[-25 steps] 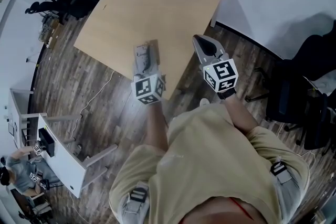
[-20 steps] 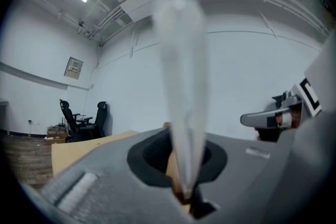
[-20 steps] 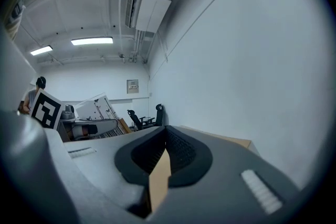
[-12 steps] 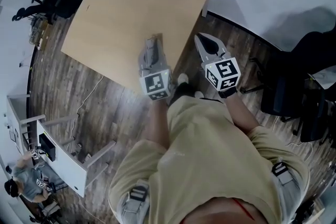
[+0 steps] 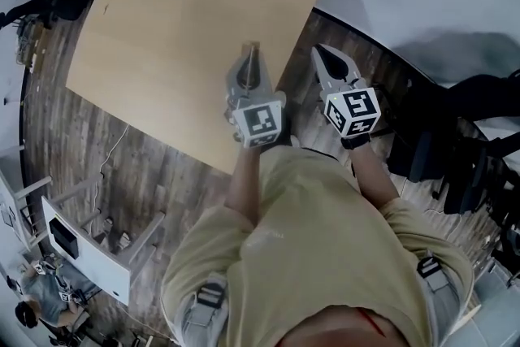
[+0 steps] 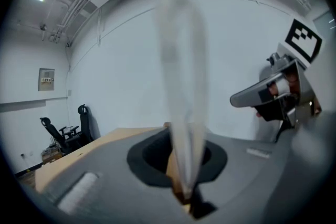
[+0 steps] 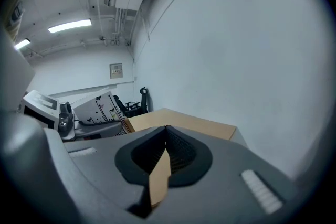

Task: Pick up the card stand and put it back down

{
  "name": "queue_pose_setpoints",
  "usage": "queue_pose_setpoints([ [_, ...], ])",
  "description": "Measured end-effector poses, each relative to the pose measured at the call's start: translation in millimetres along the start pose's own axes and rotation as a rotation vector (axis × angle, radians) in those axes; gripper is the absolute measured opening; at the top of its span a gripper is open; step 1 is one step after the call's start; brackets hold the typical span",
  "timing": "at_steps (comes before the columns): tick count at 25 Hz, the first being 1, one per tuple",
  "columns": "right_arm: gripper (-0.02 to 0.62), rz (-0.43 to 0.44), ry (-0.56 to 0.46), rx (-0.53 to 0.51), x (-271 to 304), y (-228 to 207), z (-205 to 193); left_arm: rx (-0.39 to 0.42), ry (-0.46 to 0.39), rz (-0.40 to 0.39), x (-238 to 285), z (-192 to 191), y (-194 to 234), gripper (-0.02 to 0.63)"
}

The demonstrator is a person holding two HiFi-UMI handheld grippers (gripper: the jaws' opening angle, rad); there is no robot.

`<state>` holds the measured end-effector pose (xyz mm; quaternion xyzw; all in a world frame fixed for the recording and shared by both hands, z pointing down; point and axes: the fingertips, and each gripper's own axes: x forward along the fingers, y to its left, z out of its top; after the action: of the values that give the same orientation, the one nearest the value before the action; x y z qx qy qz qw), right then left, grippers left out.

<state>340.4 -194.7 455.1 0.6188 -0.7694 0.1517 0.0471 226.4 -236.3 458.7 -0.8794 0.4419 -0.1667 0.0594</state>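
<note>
Firstly, left gripper point(image 6: 185, 189): jaws closed nearly all the way, pinching the base of the card stand point(image 6: 181, 81), a clear sheet rising upright from between them. From the head view, the left gripper point(image 5: 244, 82) and the card stand point(image 5: 253, 55) sit above the near right part of the table point(image 5: 179, 20). The stand is seen edge-on there, and whether its foot touches the tabletop cannot be told.

Right gripper point(image 7: 166, 128): jaws together at the tips, nothing between them, only tabletop colour showing through the slit. From the head view, the right gripper point(image 5: 320, 53) hangs just off the table's right edge, over the wood floor point(image 5: 154, 175), near the left gripper but apart from it.

Beyond: office chair point(image 6: 83, 119) by the far wall.
</note>
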Motion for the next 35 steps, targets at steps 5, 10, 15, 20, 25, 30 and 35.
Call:
queue_pose_setpoints([
  [5,0.003,-0.043,0.047,0.029,56,-29,-6,0.034,0.035,-0.038,55,-24,15,0.023],
  [10,0.003,-0.069,0.087,0.058,102,-54,-16,0.071,0.066,-0.074,112,-45,24,0.023],
  [15,0.003,-0.099,0.119,0.087,134,-75,-29,0.068,0.105,-0.146,163,-69,25,0.023],
  [20,0.003,-0.108,0.162,0.112,152,-84,-44,-0.032,0.127,-0.216,206,-91,35,0.025],
  [25,0.003,-0.125,0.196,0.147,160,-97,-67,-0.08,0.137,-0.33,235,-111,29,0.025],
  [30,0.003,-0.139,0.221,0.18,165,-101,-86,-0.099,0.137,-0.48,246,-129,9,0.025],
  [35,0.003,-0.147,0.211,0.226,168,-109,-84,-0.084,0.084,-0.625,253,-126,-10,0.025],
])
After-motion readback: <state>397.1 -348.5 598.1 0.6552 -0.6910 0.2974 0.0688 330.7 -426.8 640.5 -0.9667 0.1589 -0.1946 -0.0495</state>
